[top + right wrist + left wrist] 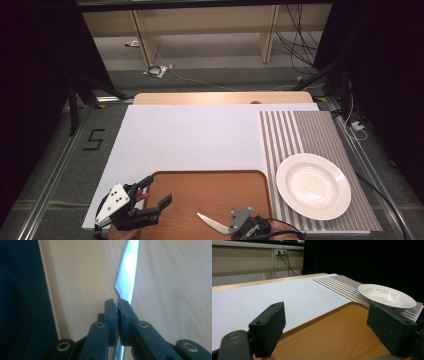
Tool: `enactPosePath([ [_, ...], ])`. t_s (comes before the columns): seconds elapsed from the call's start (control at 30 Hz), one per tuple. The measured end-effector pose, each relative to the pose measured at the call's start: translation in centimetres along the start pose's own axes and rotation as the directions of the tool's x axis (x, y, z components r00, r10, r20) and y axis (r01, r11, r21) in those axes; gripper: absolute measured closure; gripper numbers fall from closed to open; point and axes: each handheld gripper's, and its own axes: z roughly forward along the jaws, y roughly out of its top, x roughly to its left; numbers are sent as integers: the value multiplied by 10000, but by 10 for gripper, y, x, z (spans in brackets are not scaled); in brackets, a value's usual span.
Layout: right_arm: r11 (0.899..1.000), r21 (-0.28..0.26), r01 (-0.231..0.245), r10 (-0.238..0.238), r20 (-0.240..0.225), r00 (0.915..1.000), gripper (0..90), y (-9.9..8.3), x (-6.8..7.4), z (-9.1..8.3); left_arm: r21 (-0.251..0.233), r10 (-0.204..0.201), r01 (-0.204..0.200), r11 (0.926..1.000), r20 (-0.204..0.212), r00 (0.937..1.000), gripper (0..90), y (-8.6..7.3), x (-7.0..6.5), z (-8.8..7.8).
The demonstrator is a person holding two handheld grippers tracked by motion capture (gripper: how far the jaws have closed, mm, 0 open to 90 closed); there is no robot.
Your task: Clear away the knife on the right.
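Two black two-jaw grippers are held over the near end of a brown wooden tray (210, 195) with rounded corners, which is laid on a white sheet (190, 137) covering the table. The right gripper (227, 231) is clenched on a silver metal knife (211, 222): in the right gripper view its jaws are pressed together around the knife (127, 272) where blade meets handle, and the bright blade is pointed away from the gripper (117, 305) across the tray's wood. In the high view the blade is seen over the tray's near edge, tip towards the left. The left gripper (156, 191) is held released at the tray's near left corner, its jaws spread wide with nothing between them. A round white ceramic plate (313, 186) is set on a grey striped placemat (310, 130) just right of the tray.
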Motion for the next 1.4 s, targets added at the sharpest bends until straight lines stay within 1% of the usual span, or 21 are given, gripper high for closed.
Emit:
enactPosePath([
  [0.13, 9995, 210, 239, -240, 20, 9997, 894, -1, 3, 6, 12, 19, -19, 10000, 6, 10000, 153, 0, 0, 0],
  [0.17, 9989, 339, 329, -333, 123, 9994, 895, -1, 3, 6, 15, 22, -22, 10000, 7, 10000, 153, 0, 0, 0],
  [0.2, 9986, 416, 314, -324, 232, 9992, 899, -1, 3, 7, 15, 17, -17, 10000, 7, 10000, 153, 0, 0, 0],
  [0.23, 9983, 485, 323, -333, 201, 9992, 900, -1, 3, 7, 13, 9, -9, 10000, 4, 10000, 153, 0, 0, 0],
  [0.27, 9985, 348, 416, -423, 203, 9989, 900, -2, 2, 7, 14, 5, -5, 10000, 2, 10000, 153, 0, 0, 0],
  [0.43, 9974, 573, 429, -452, 408, 9981, 900, -3, 0, 7, 24, 13, -13, 10000, -2, 10000, 153, 0, 0, 0],
  [0.47, 9970, 683, 369, -401, 460, 9981, 900, -4, -1, 6, 23, 13, -13, 10000, 1, 10000, 153, 0, 0, 0],
  [0.67, 9969, 778, 152, -204, 663, 9976, 900, -9, -6, 5, 12, 1, -1, 10000, 3, 10000, 153, 0, 0, 0],
  [0.7, 9977, 663, 116, -163, 702, 9974, 900, -10, -7, 5, -2, 4, -4, 10000, 2, 10000, 153, 0, 0, 0],
  [0.8, 9973, 727, 96, -155, 811, 9966, 900, -13, -9, 3, -9, -3, 3, 10000, 0, 10000, 153, 0, 0, 0],
  [0.93, 9974, 712, -111, 51, 841, 9964, 900, -16, -10, 2, -12, -6, 6, 10000, -5, 10000, 153, 0, 0, -1],
  [0.97, 9976, 694, -13, -47, 857, 9963, 900, -17, -12, 2, -11, -2, 2, 10000, -10, 10000, 153, 0, 0, -1],
  [1.0, 9973, 719, -163, 99, 883, 9960, 900, -17, -11, 1, -3, 1, -1, 10000, -14, 10000, 153, 0, 0, 0],
  [1.07, 9975, 695, -101, 37, 905, 9959, 900, -19, -13, 0, 4, -10, 10, 10000, -20, 10000, 153, 0, 0, 0],
  [1.17, 9972, 698, -267, 198, 966, 9951, 900, -22, -13, -1, -7, -4, 4, 10000, -10, 10000, 153, 0, 0, 0],
  [1.2, 9975, 680, -183, 114, 1008, 9948, 900, -23, -15, -1, -1, 0, 0, 10000, -6, 10000, 153, 0, 0, 0],
  [1.23, 9968, 696, -397, 322, 1055, 9939, 900, -24, -14, -2, 4, -3, 3, 10000, -7, 10000, 153, 0, 0, 0],
  [1.27, 9972, 672, -334, 262, 1054, 9941, 900, -26, -15, -3, 3, -2, 2, 10000, -7, 10000, 153, 0, 0, 0],
  [1.33, 9965, 680, -476, 397, 1132, 9928, 900, -28, -16, -4, 7, 6, -6, 10000, -5, 10000, 153, 0, 0, 0],
  [1.37, 9972, 625, -405, 331, 1156, 9927, 900, -30, -17, -4, 12, 11, -11, 10000, -3, 10000, 153, 0, 0, 0],
  [1.4, 9964, 669, -524, 443, 1176, 9921, 900, -30, -17, -5, 17, 10, -10, 10000, -3, 10000, 153, 0, 0, 0],
])
